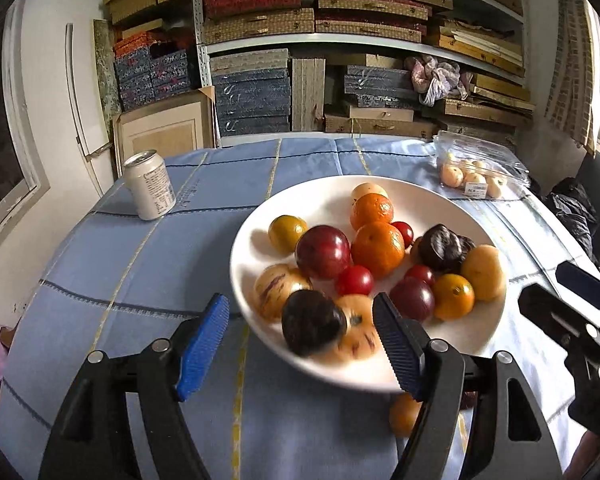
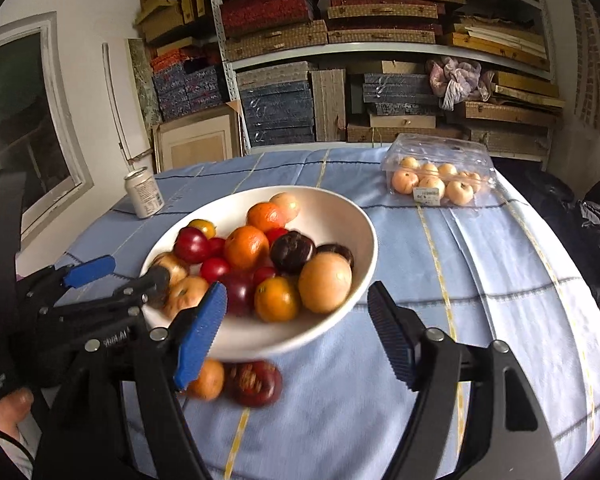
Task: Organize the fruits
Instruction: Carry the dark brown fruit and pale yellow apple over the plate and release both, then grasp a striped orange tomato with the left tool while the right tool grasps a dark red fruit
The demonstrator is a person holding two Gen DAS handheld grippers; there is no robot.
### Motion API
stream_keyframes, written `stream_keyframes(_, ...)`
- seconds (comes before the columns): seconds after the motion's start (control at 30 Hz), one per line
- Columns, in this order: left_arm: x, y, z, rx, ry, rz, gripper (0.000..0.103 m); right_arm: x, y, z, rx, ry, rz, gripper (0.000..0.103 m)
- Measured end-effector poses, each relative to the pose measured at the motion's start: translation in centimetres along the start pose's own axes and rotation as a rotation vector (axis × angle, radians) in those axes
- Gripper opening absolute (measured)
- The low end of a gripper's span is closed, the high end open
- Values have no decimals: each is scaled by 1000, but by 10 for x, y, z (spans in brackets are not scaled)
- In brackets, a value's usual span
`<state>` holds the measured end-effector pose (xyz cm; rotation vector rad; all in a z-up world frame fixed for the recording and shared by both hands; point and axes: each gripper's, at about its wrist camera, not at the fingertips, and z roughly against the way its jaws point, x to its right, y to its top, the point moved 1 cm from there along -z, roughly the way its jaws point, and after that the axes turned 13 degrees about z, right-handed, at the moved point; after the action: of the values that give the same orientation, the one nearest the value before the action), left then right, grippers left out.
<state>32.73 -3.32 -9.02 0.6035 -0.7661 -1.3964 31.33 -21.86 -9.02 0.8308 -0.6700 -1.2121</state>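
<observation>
Fingers of the left gripper [image 1: 302, 344]: spread wide, nothing held, the tips set to either side of the dark fruit [image 1: 313, 328] at the near rim of the white bowl [image 1: 476, 340]. Fingers of the right gripper [image 2: 298, 334]: likewise spread wide and empty, poised at the bowl's near wall.

Progress, as judged: sorting is well advanced. Most fruit is gathered in the bowl, ahead of both pairs of fingers.

Still loose on the worktop [image 2: 480, 280], below the bowl's near rim and just inside the right gripper's left finger:
- 1 orange fruit [image 2: 207, 379]
- 1 dark red fruit [image 2: 256, 383], touching it

Count in the bowl (fruit partly overlaps, so totals are approximate):
- 5 orange or yellow citrus-like
- 3 pale striped
- 2 large red plums
- 3 or 4 small red
- 2 or 3 dark purple-brown
- 1 pale round fruit at the far rim

Elsewhere:
- 1 clear plastic punnet [image 2: 440, 160], far right of the fingers, about seven pale fruits visible inside; whether they are to be moved cannot be told
- 1 drinks can [image 1: 150, 185], far left
</observation>
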Motion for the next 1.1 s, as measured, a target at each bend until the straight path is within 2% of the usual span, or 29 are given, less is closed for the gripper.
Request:
stream_keyframes(0.27,2,-23,23,-17,-33,-11,75,-3,-34,31,-12,-5,-5,74)
stream_keyframes(0.43,7,-44,27,-74,-114,-32,75,6,-48,45,-9,-19,-35,78)
stream_keyframes(0.63,21,-65,16,-115,-118,-106,75,16,-52,45,-26,-19,-59,78)
stream_keyframes(0.7,22,-66,11,-122,-109,-104,77,16,-52,45,-23,-15,-62,78)
stream_keyframes(0.8,24,-66,5,-144,-140,-92,77,15,-53,45,-33,-12,-54,78)
stream_keyframes(0.97,43,-69,-4,-155,-143,-141,75,11,-54,38,-69,-12,-33,78)
stream_keyframes(1.03,40,-66,-4,-143,-152,-117,71,9,-54,36,-77,-11,-27,78)
stream_keyframes(1.1,35,-64,-5,-167,-194,-99,44,8,-54,34,-81,-10,-22,78)
